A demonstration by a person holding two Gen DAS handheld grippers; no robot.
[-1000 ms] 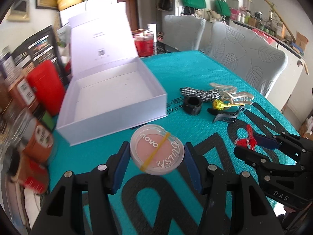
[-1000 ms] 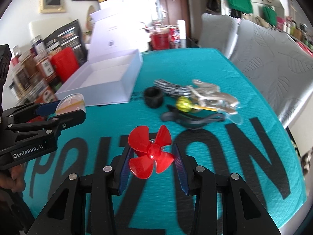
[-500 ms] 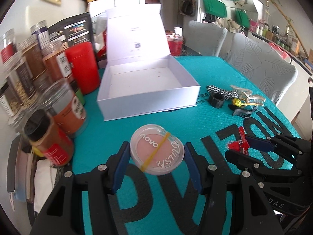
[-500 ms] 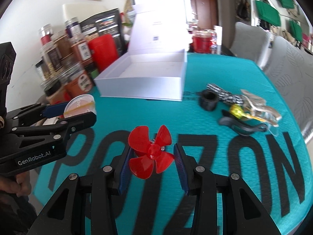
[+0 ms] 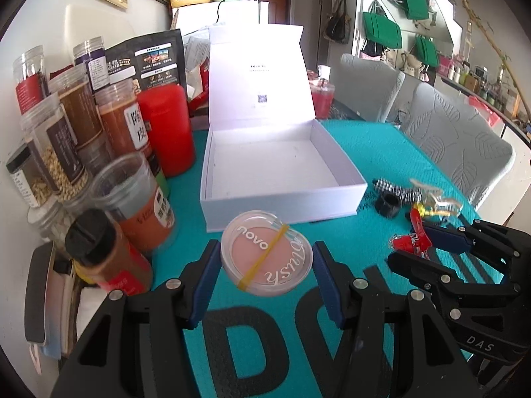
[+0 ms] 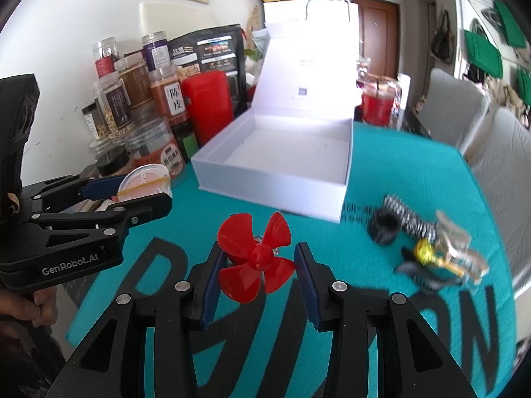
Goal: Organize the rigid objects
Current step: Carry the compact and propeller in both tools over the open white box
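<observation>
My left gripper is shut on a round pink blush compact with a yellow rubber band, held above the teal mat in front of the open white box. My right gripper is shut on a red propeller, also held above the mat. The right gripper with the propeller also shows in the left wrist view, and the left gripper with the compact shows in the right wrist view. The white box is empty, with its lid standing up.
Several spice jars and a red canister crowd the mat's left edge. A black ring, a checkered band, clear hair clips and a dark clip lie right of the box. Grey chairs stand behind.
Both grippers have pulled back and swung left, each still holding its object. The jars have come into view and the box now sits ahead, further off.
</observation>
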